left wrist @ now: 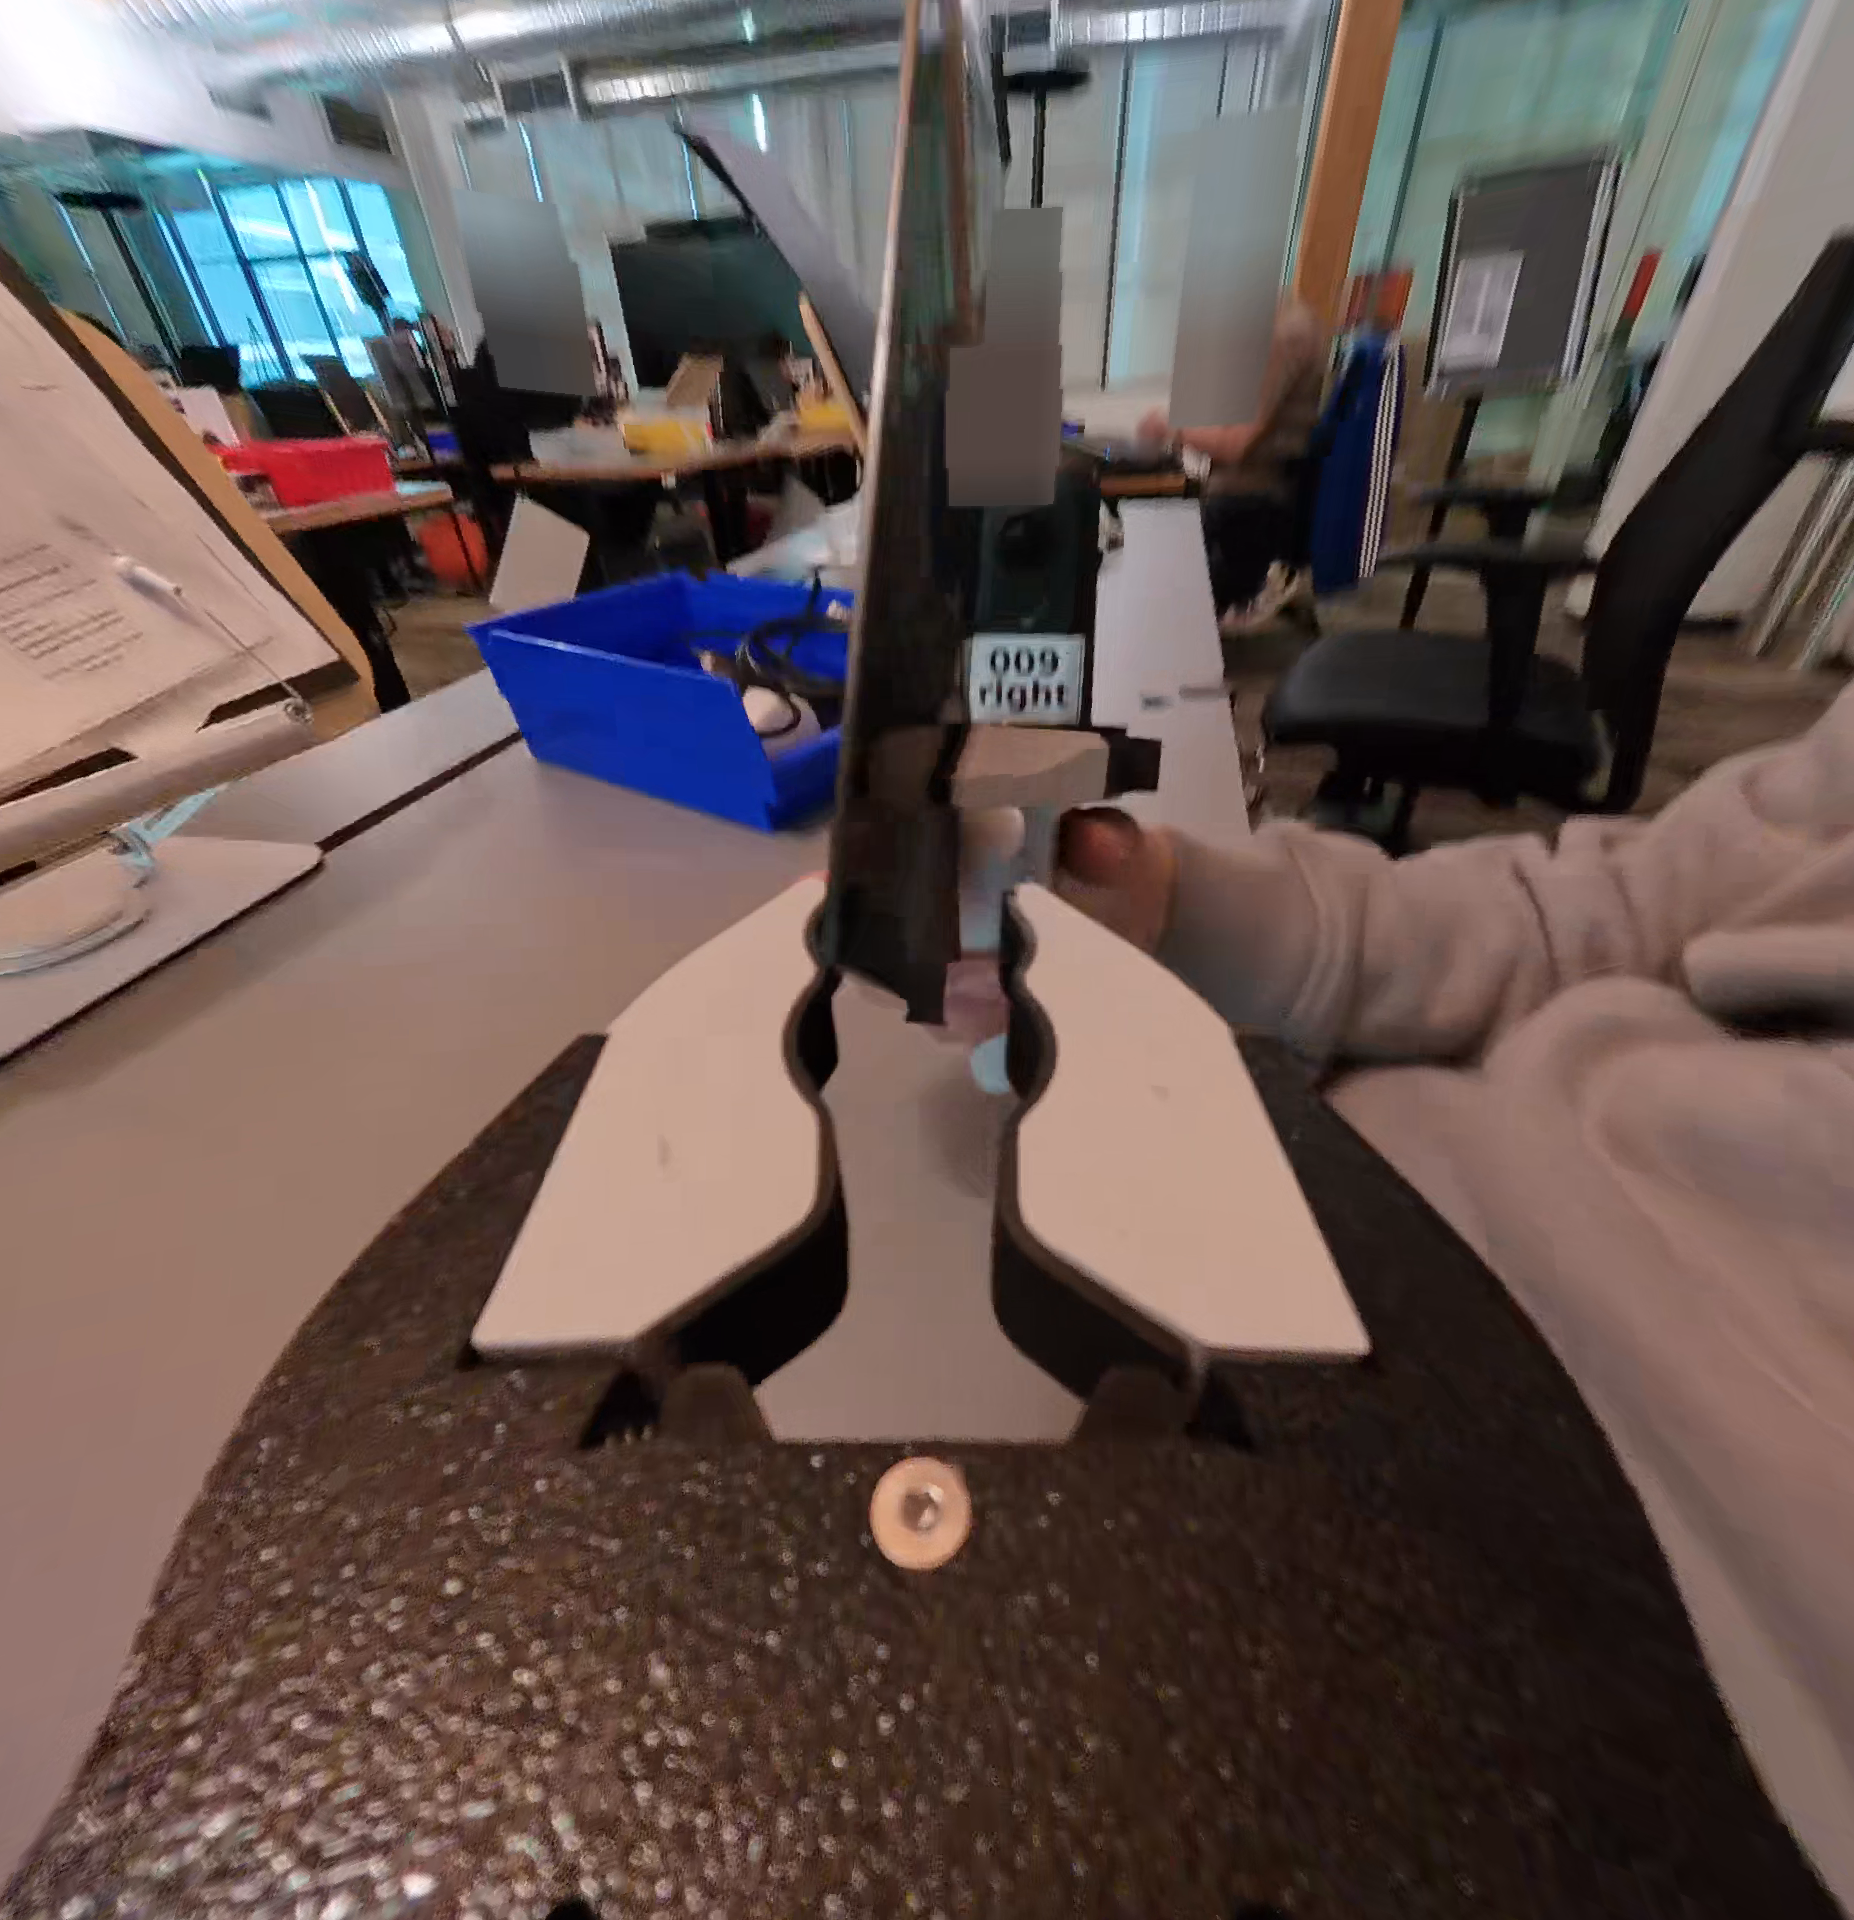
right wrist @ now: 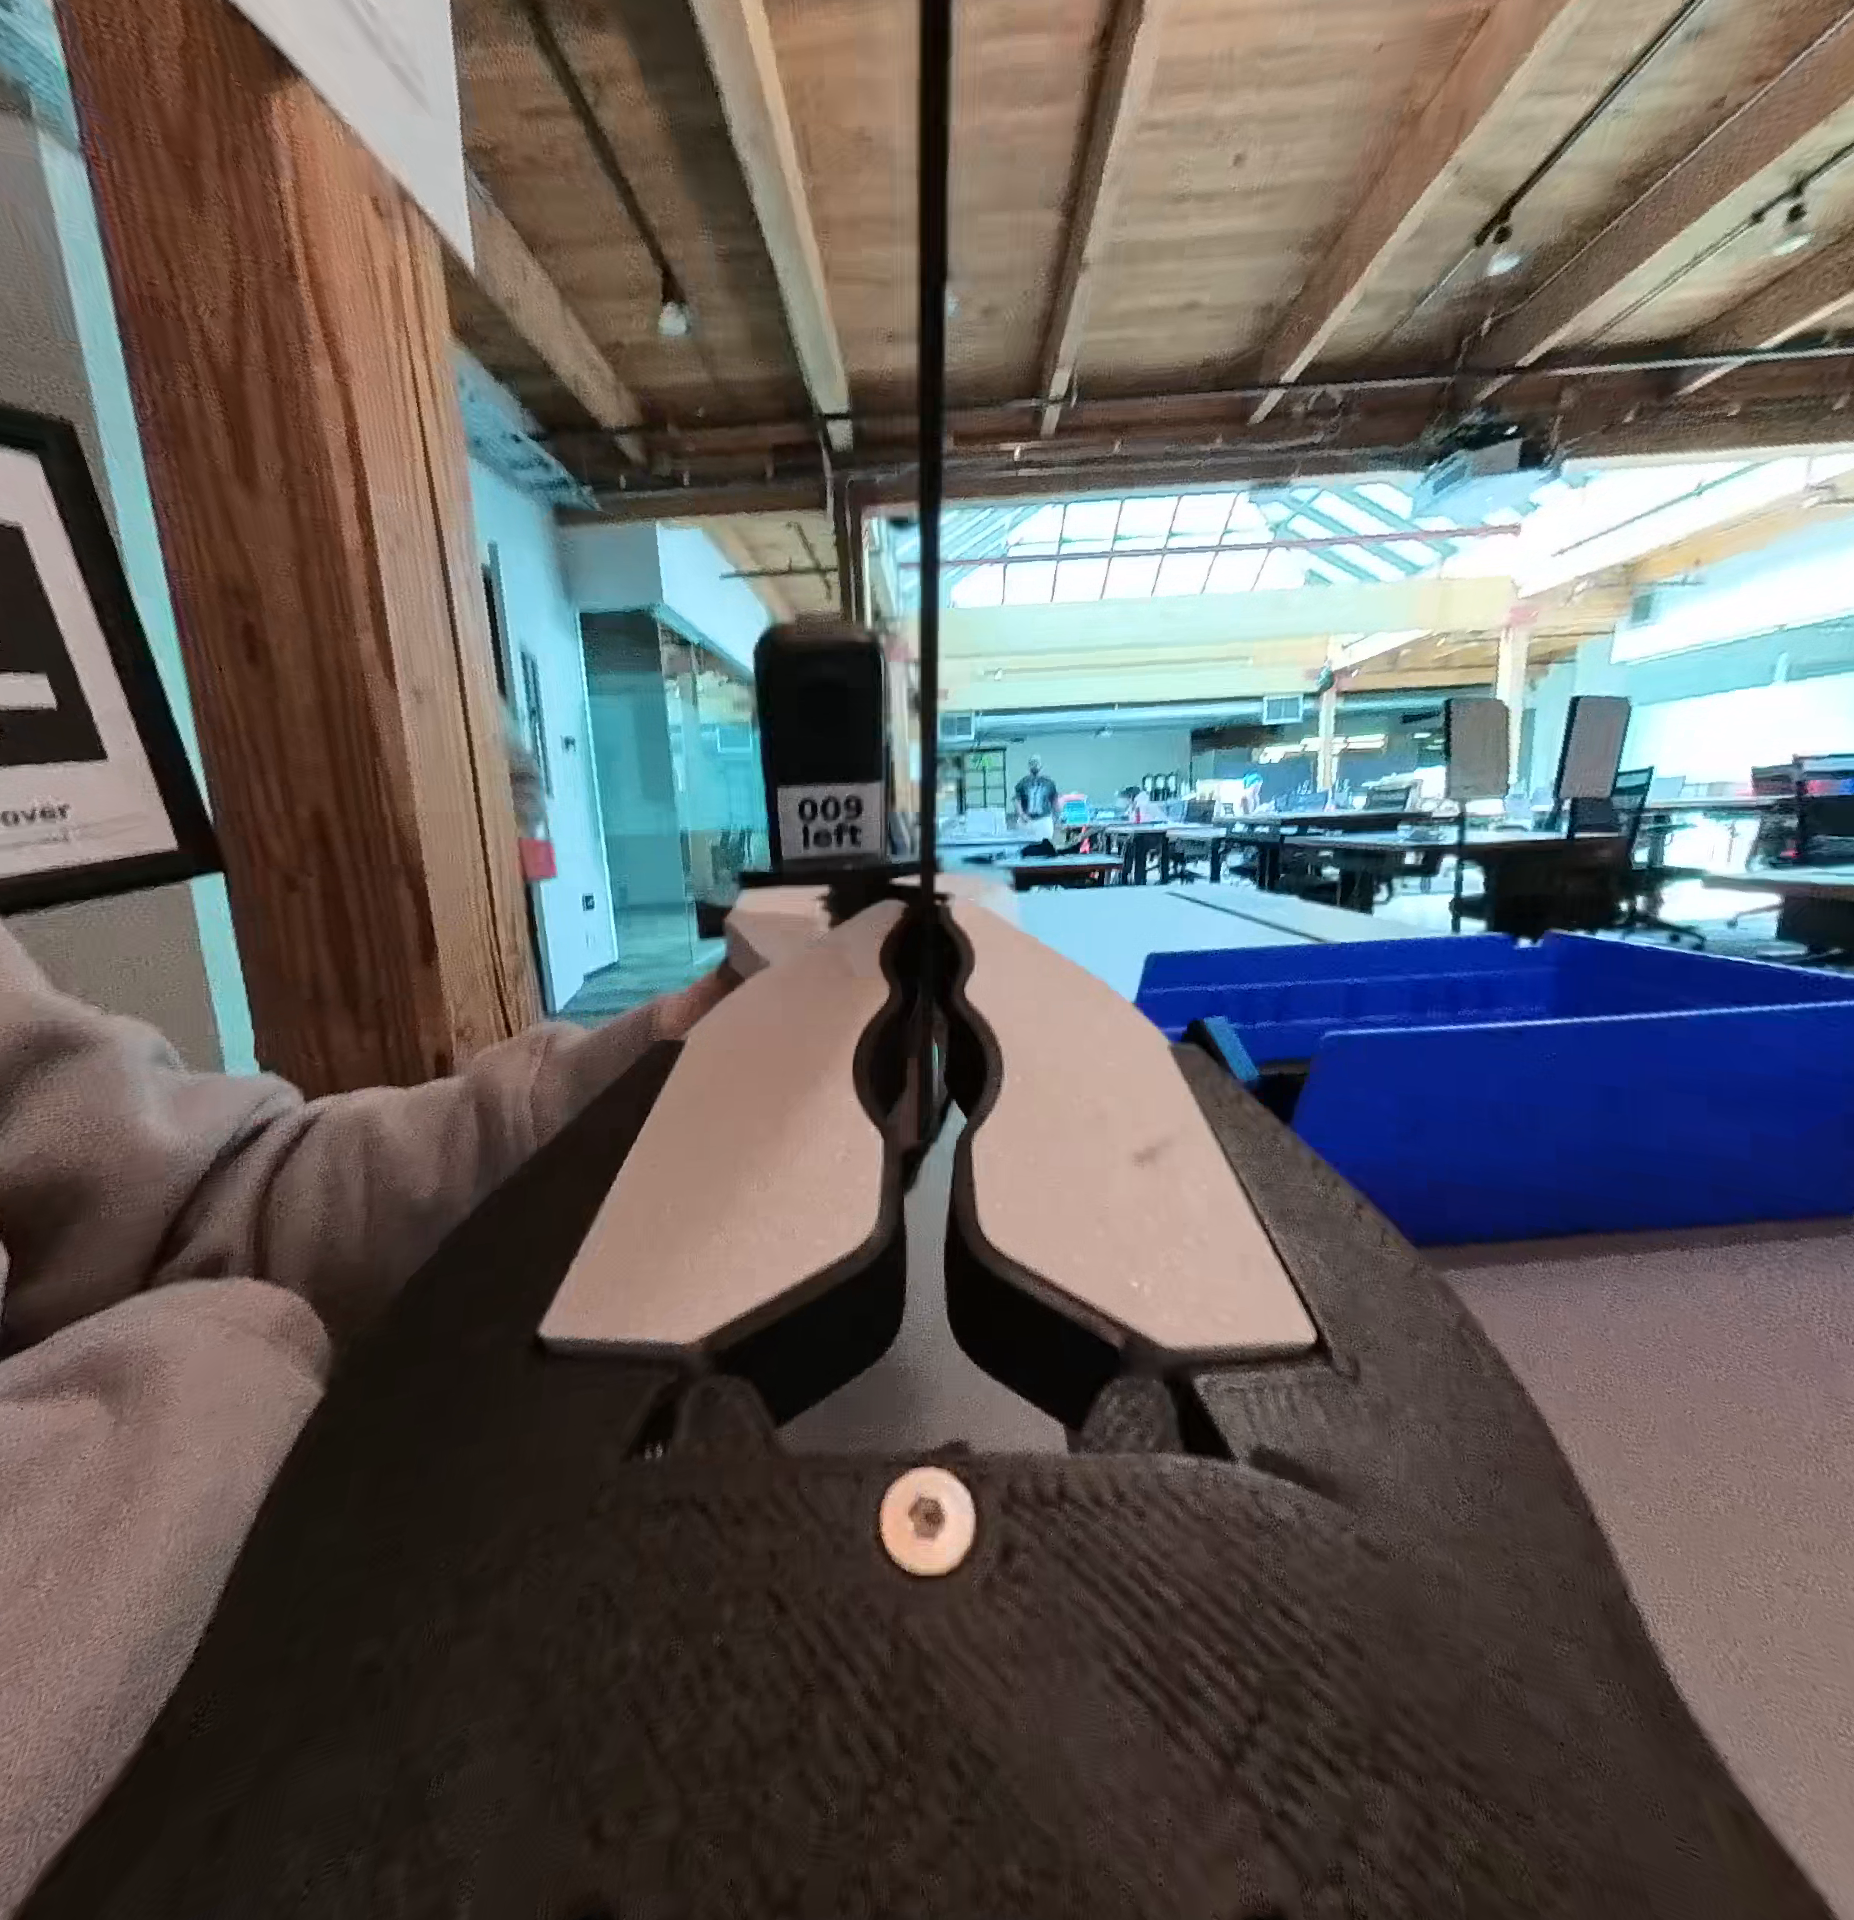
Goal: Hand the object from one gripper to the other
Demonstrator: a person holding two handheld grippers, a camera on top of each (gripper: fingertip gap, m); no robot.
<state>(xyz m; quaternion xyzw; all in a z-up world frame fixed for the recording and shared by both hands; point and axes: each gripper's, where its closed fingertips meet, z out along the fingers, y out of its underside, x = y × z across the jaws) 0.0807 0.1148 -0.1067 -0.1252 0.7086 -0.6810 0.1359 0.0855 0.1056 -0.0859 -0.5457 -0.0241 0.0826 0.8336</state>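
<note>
From the left wrist view, the left gripper [left wrist: 918, 971] has its pale, wavy-edged fingers [left wrist: 694, 1122] parted, with grey tabletop [left wrist: 383, 987] showing between them. A thin, flat, dark glossy panel [left wrist: 907, 623] stands upright with its lower end between the fingertips; it touches the left finger's tip, but a gap shows on the other side, so I judge this gripper is not clamping it. Behind the panel sits the right gripper's body, a hand [left wrist: 1110, 862] in a grey sleeve on its handle. A blue plastic bin [left wrist: 632, 696] rests farther back on the table.

From the right wrist view, the right gripper [right wrist: 928, 935] has its fingers drawn nearly together, pinching the same panel [right wrist: 933, 416], seen edge-on as a black line rising upward. The left gripper's body stands just beyond.

So the handover looks midway: the right one holds, the left still has to close before any release.
</note>
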